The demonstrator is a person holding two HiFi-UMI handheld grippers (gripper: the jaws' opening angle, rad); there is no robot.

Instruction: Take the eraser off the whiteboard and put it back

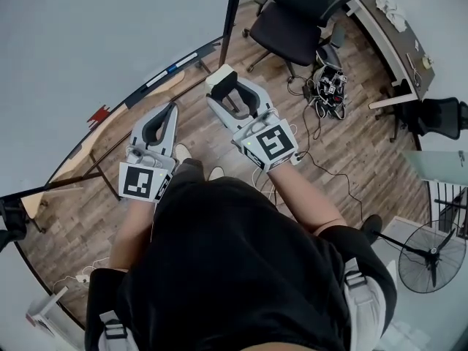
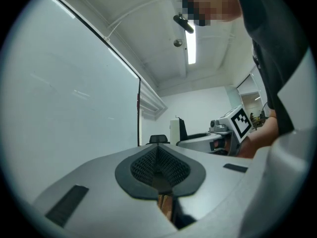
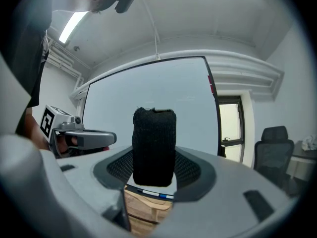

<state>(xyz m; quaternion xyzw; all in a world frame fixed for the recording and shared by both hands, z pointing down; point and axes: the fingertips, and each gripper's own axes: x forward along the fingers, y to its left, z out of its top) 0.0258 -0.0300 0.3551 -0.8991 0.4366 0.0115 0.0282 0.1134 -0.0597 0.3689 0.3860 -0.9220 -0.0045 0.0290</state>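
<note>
The whiteboard (image 1: 110, 28) fills the left, with markers lying in the tray (image 1: 157, 79) along its bottom edge. The left gripper (image 1: 171, 110) points toward that tray; its jaws are pressed together with nothing between them. Just to its right, the right gripper (image 1: 224, 86) grasps the eraser (image 3: 154, 145), black felt side facing back along the jaws, held in the air near the board's right edge and clear of its face.

So the first half looks done: the eraser is off the board. What is left is to carry it to the board, set it there and let go.

Nothing stands between the eraser and the board; the board's face lies straight ahead of the right gripper. The dark post (image 1: 230, 17) at the board's right edge is close by. Further right, well apart, are a chair (image 1: 300, 17), cables (image 1: 325, 86) on the floor, a desk (image 1: 395, 35) and a fan (image 1: 431, 258).
</note>
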